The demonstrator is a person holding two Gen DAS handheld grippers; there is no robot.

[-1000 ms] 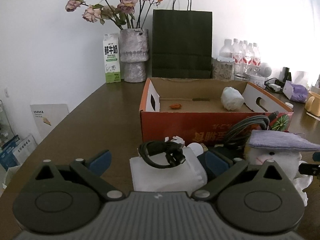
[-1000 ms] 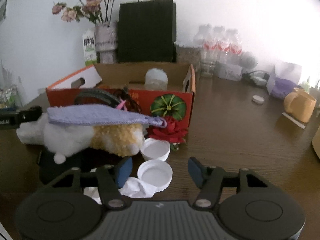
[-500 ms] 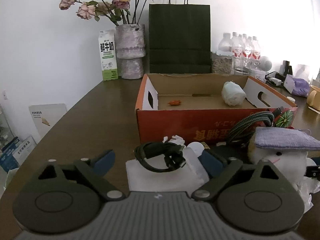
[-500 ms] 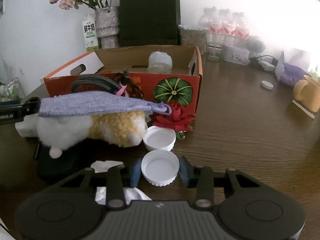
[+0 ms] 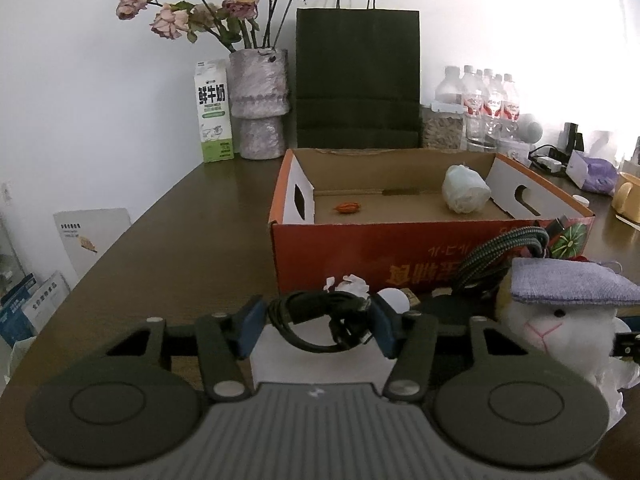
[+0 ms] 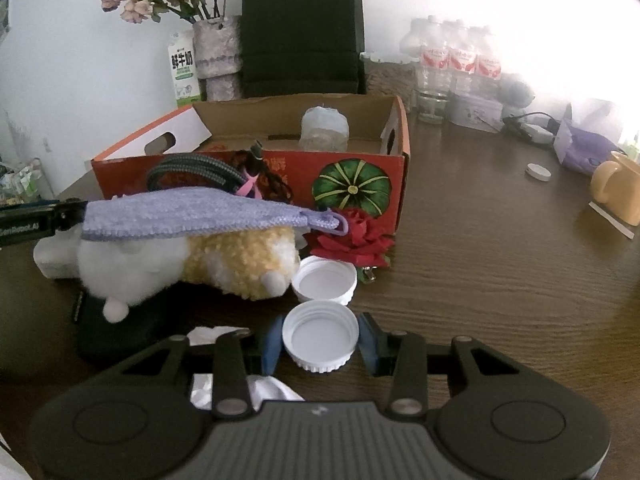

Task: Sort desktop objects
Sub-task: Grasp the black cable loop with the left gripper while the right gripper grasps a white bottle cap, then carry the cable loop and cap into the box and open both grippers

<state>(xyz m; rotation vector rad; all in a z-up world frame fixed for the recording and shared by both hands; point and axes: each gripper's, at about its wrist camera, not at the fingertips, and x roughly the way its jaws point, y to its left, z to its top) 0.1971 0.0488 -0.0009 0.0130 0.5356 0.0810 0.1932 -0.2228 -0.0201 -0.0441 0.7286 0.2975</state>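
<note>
A coiled black cable (image 5: 316,320) lies on a white packet (image 5: 320,364) in front of the orange cardboard box (image 5: 400,248). My left gripper (image 5: 318,330) is closing, and its blue pads touch the coil on both sides. In the right wrist view, my right gripper (image 6: 320,344) is shut on an upturned white bottle cap (image 6: 320,336) on the table. A second white cap (image 6: 325,280) sits just beyond it, beside a plush toy (image 6: 192,264) with a purple knitted pouch (image 6: 192,216) on top. A red fabric rose (image 6: 352,240) leans against the box (image 6: 360,176).
The box holds a crumpled pale wad (image 5: 466,194) and a small orange scrap (image 5: 347,208). A braided cable (image 5: 496,252) and crumpled tissue lie by the toy. Behind stand a milk carton (image 5: 214,112), flower vase (image 5: 260,104), black paper bag (image 5: 358,80) and water bottles (image 5: 484,108). A yellow mug (image 6: 618,192) is on the right.
My left jaws have narrowed from wide open until the pads reach the black cable. My right jaws closed on the white cap about half a second ago and have stayed there.
</note>
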